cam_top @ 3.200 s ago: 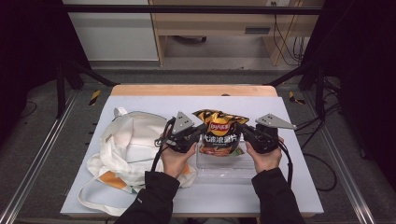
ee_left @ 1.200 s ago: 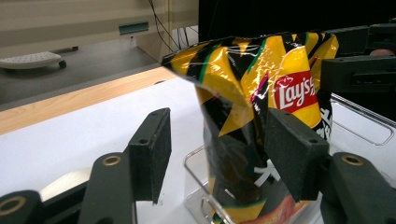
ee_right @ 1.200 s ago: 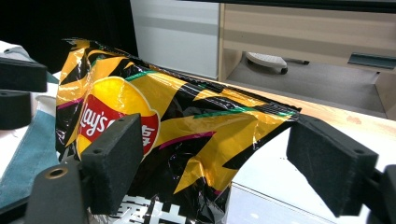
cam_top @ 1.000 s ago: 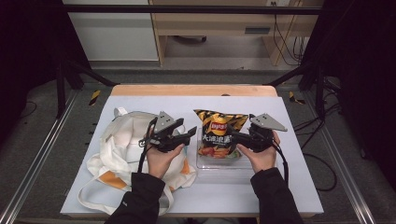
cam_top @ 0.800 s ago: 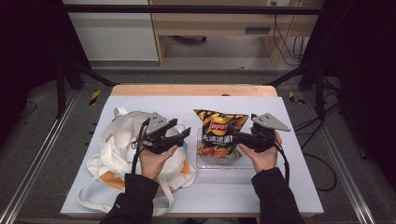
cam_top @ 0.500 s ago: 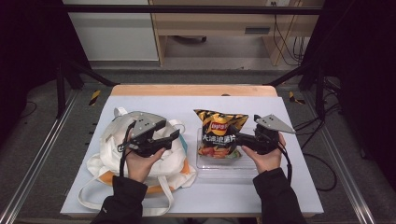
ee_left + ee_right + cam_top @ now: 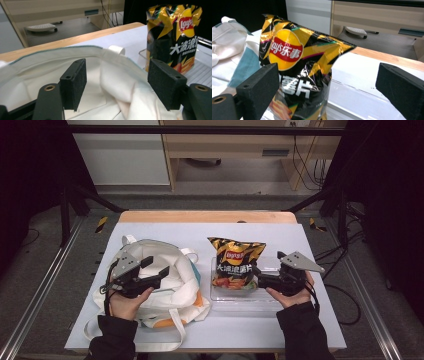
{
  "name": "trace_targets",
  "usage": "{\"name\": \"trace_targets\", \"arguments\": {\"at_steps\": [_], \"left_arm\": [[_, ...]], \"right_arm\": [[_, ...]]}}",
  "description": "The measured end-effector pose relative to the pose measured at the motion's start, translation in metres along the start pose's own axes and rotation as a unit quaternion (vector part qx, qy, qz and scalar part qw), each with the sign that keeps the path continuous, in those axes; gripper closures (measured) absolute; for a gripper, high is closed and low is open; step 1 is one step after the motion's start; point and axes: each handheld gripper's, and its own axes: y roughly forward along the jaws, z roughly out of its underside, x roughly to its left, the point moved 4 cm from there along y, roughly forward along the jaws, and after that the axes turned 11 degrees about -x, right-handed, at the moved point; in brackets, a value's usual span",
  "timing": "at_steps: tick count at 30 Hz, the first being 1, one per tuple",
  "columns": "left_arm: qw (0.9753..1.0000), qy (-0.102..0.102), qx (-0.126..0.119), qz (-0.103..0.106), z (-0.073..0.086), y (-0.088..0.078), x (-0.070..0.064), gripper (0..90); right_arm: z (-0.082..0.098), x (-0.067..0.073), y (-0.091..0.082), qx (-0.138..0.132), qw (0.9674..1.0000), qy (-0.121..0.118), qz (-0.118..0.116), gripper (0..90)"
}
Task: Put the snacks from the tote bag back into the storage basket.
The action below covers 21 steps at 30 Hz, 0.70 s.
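Note:
A black and yellow chip bag stands upright in a clear plastic tray right of the table's middle. My right gripper sits at the bag's right edge. In the right gripper view its jaws have just been opening and stand wide, the chip bag in front of them and unpressed. My left gripper hovers open over the white tote bag at left. Its jaws have just been opening too, with a loose fold of the tote bag between them, not pinched.
The white table cover ends at a wooden strip along the far edge. The tote's handles trail toward the near edge. A metal rail runs along the left side, and black frame legs stand behind the table.
My left gripper has travelled left, away from the chip bag and out over the tote bag. My right gripper has drawn back slightly from the bag, which stays standing in the tray.

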Motion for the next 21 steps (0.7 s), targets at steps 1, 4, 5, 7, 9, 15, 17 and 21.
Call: {"name": "trace_targets", "arguments": {"at_steps": [1, 4, 5, 7, 9, 15, 17, 21], "left_arm": [[1.0, 0.001, 0.002, -0.002, 0.001, -0.002, 0.002, 31.1], [1.0, -0.004, 0.003, -0.006, 0.006, -0.009, 0.006, 30.7], [0.9999, -0.004, 0.004, -0.009, 0.008, -0.012, 0.008, 30.4], [0.9999, -0.005, 0.004, -0.012, 0.011, -0.018, 0.011, 30.3], [0.9998, -0.007, 0.006, -0.016, 0.015, -0.023, 0.014, 30.2], [0.999, -0.013, 0.021, -0.037, 0.031, -0.037, 0.027, 30.5], [0.9988, -0.014, 0.022, -0.042, 0.035, -0.041, 0.029, 30.5], [0.9982, -0.017, 0.025, -0.052, 0.041, -0.049, 0.034, 30.5]], "right_arm": [[0.001, -0.001, -0.002, 0.0, 1.0, -0.002, 0.001, 5.2], [0.003, -0.004, -0.009, -0.002, 1.0, -0.002, 0.003, 5.4], [0.004, -0.004, -0.011, -0.002, 1.0, -0.001, 0.003, 5.3], [0.006, -0.006, -0.015, -0.002, 1.0, 0.0, 0.004, 5.6], [0.008, -0.007, -0.018, 0.001, 1.0, -0.001, 0.004, 5.7], [0.02, -0.013, -0.025, 0.014, 0.9998, -0.003, 0.012, 6.4], [0.023, -0.016, -0.027, 0.018, 0.9997, -0.002, 0.015, 6.5], [0.029, -0.02, -0.031, 0.023, 0.9995, 0.001, 0.021, 6.7]]}}
